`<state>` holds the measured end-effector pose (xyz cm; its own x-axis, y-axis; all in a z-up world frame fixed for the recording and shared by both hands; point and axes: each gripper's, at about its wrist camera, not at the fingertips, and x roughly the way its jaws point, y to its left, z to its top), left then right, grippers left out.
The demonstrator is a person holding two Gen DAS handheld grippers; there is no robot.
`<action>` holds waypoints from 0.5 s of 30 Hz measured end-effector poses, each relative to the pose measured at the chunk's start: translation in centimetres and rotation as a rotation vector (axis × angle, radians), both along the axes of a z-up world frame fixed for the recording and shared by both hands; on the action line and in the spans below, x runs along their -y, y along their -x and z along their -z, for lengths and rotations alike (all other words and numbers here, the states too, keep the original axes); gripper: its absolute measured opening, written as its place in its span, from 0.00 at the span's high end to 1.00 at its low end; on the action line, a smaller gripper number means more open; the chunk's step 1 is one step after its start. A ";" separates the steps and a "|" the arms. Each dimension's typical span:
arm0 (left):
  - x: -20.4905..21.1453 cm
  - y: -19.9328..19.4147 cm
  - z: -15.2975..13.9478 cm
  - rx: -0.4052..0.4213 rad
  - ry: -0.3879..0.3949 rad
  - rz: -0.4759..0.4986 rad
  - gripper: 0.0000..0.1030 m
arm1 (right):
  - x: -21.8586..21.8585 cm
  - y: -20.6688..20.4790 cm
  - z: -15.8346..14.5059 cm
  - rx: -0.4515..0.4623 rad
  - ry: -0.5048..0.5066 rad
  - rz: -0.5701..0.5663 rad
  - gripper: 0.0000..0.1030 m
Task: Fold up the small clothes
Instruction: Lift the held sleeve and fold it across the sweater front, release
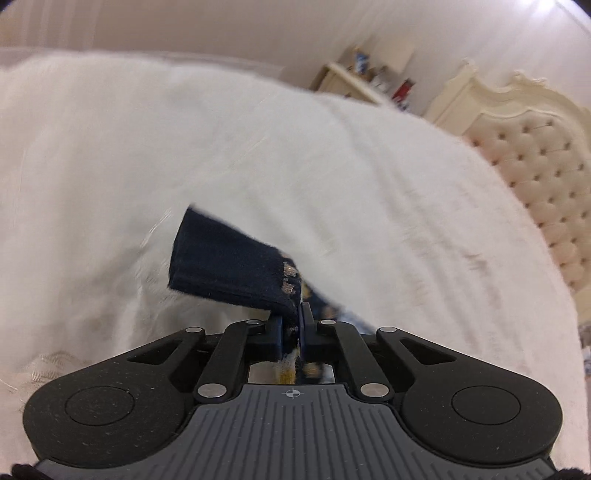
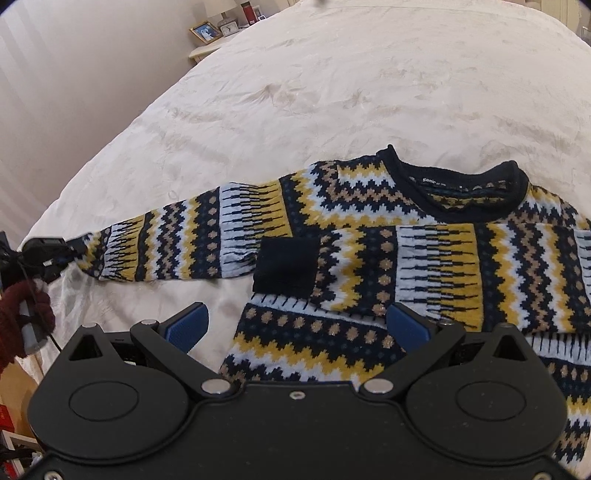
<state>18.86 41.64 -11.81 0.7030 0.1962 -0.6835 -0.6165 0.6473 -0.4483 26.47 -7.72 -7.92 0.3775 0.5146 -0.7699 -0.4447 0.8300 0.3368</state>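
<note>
A patterned knit sweater (image 2: 424, 258) in navy, yellow, white and tan lies flat on the white bed cover (image 2: 332, 92), neck toward the far side. One sleeve is folded across the chest, and its navy cuff (image 2: 286, 269) lies there. The other sleeve (image 2: 184, 236) stretches out to the left. My left gripper (image 1: 293, 325) is shut on that sleeve's end, and its navy cuff (image 1: 229, 262) sticks up past the pads. The same left gripper (image 2: 55, 254) shows at the sleeve's tip. My right gripper (image 2: 295, 325) hovers open over the sweater's lower body, holding nothing.
A tufted cream headboard (image 1: 535, 177) and a cluttered shelf (image 1: 362, 77) stand beyond the bed. A nightstand with a picture frame (image 2: 205, 32) sits at the far left corner. A person's dark red knit sleeve (image 2: 22, 314) is at the bed's left edge.
</note>
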 end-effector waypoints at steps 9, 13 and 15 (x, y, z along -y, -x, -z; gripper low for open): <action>5.9 -3.4 -7.6 0.157 -0.085 0.169 0.94 | 2.6 1.5 0.6 -0.016 -0.056 0.017 0.01; 10.5 -5.6 -10.4 0.212 -0.132 0.273 0.94 | 4.8 2.1 0.8 -0.007 -0.085 0.018 0.01; 13.1 -7.0 -11.4 0.239 -0.144 0.330 0.94 | 6.2 2.2 0.9 -0.005 -0.100 0.027 0.01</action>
